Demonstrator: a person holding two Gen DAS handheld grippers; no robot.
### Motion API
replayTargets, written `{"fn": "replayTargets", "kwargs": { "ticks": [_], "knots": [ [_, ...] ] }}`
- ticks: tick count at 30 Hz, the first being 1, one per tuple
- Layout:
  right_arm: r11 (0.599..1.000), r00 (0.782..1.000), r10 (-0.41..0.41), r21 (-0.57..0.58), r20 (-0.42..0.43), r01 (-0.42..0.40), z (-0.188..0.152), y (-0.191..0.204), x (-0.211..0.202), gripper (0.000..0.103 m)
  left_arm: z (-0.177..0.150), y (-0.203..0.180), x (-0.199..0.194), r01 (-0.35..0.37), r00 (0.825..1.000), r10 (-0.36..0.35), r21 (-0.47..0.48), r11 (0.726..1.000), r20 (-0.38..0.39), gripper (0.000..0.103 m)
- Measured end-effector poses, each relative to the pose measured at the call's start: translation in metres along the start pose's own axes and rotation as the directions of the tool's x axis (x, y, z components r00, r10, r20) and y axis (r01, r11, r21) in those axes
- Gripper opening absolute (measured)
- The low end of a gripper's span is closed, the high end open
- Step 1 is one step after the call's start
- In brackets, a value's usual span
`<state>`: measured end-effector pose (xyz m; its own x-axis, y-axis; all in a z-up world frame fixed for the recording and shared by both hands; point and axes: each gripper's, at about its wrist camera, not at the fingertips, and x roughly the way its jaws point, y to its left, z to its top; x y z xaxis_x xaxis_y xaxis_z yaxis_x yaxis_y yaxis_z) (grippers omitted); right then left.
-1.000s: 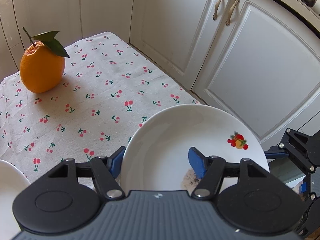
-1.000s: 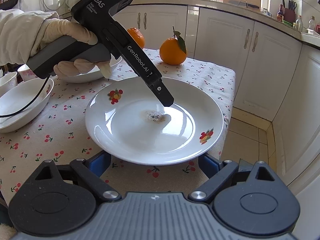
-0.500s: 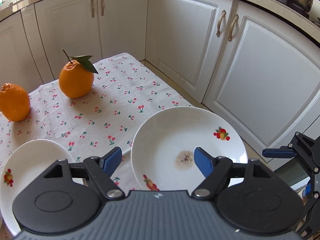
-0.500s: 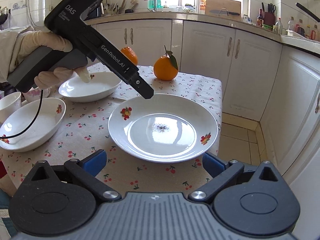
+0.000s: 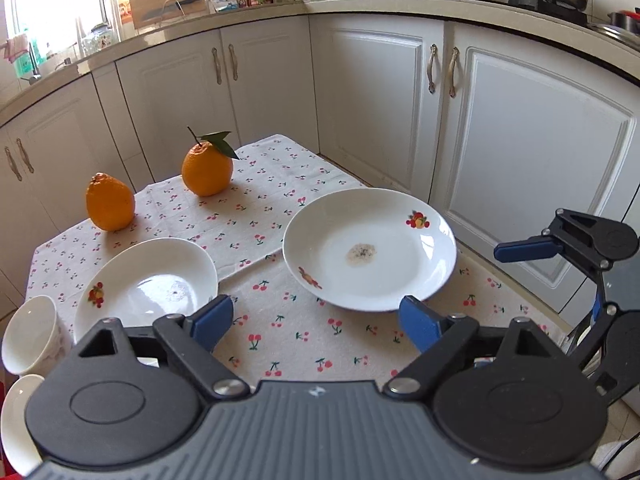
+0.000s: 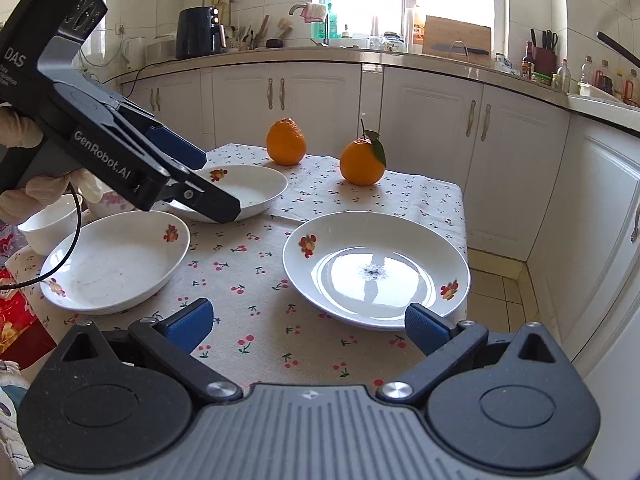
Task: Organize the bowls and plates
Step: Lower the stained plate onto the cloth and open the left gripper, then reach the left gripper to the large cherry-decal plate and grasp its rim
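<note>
The big plate [image 6: 376, 270] with the dirty speck in its middle sits flat on the cherry-print tabletop [image 6: 256, 336], centre-right in the right wrist view, at the corner nearest the cabinets. Nothing's touching it. The left gripper [image 5: 316, 320] has its jaws spread wide, just been opening, only cloth between them, with the plate [image 5: 370, 254] just past the right pad. The right gripper [image 6: 310, 324] is wide open too, and empty.

The right view also catches two more shallow bowls: one [image 6: 114, 262] lower left, one [image 6: 240, 190] partly behind the left gripper, plus a gloved hand [image 6: 36, 196] at the left edge. Left view shows only one of those fully [image 5: 148, 284], and a cup [image 5: 30, 334] at its left edge. Two oranges [image 6: 286, 142] sit at the far side.
</note>
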<state>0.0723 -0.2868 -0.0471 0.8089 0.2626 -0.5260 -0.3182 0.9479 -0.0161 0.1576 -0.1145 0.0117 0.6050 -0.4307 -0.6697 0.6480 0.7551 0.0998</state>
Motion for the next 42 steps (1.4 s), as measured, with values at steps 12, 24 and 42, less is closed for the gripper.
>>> {"fn": "replayTargets", "kwargs": {
  "ticks": [12, 24, 42],
  "knots": [
    [0.991, 0.996, 0.084, -0.097, -0.036, -0.087, -0.006, 0.032, 0.004, 0.103, -0.064, 0.012, -0.038, -0.057, 0.998, 0.057, -0.115, 0.992, -0.002, 0.09],
    [0.945, 0.967, 0.217, -0.219, -0.132, -0.242, -0.002, 0.068, 0.038, 0.103, -0.103, 0.054, -0.05, -0.15, 0.988, 0.141, -0.192, 0.97, -0.062, 0.09],
    [0.888, 0.921, 0.317, -0.27, -0.229, -0.372, 0.001, 0.095, 0.083, 0.103, -0.098, 0.104, -0.025, -0.173, 0.972, 0.129, -0.23, 0.958, -0.196, 0.09]
  ]
}}
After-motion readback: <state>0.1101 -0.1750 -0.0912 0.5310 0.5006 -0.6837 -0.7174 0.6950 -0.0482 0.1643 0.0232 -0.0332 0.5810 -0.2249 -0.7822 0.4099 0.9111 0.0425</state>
